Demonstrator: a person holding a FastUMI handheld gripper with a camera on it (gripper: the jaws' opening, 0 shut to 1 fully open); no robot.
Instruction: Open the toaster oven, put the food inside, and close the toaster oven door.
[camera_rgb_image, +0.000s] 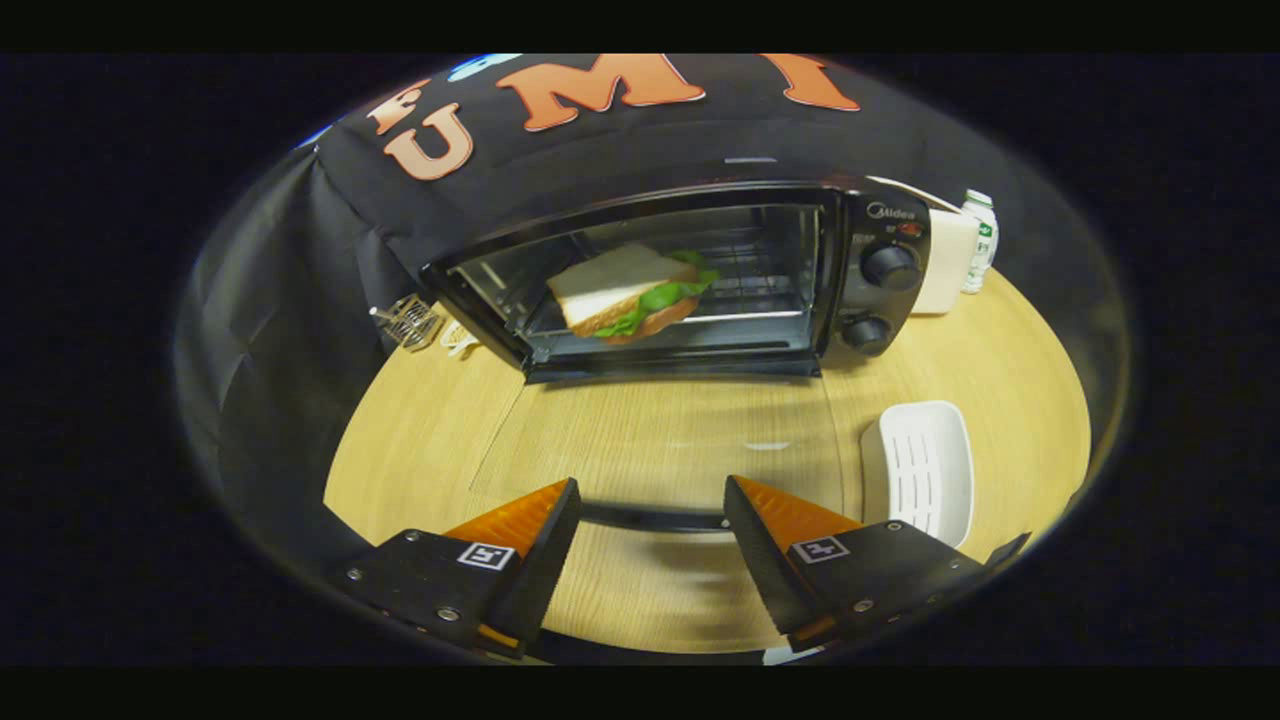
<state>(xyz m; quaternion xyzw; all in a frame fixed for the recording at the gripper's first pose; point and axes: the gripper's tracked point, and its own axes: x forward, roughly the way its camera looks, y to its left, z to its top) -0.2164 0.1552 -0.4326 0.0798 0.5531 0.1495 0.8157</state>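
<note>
Gripper view: round wood-grain table w/ black cloth wall behind and to the left. One toaster oven sits at the far side of the table, against the cloth, its glass door dropped flat toward the gripper; table grain shows thru the glass. Door handle, a dark bar, lies along the near edge of the door, right between the two fingertips.

Gripper low over the table, pointing straight at the oven mouth, roughly level. Fingers spread apart w/ a wide gap; the handle spans that gap. Can't tell if either finger touches the bar, and neither clearly presses on it, so jaws read as parted, nothing clamped.

One sandwich – white bread, green leaf, brown crust – is inside the oven on the rack, tilted, left-of-centre in the cavity. Two knobs on the oven's right panel, one above the other.

Other stuff: one white slotted tray on the table to the right, just beyond the right finger. One white box beside the oven's right side, one small bottle w/ green label just past it. One small wire basket at the oven's left, near the cloth; something pale next to it, too small to tell
</note>
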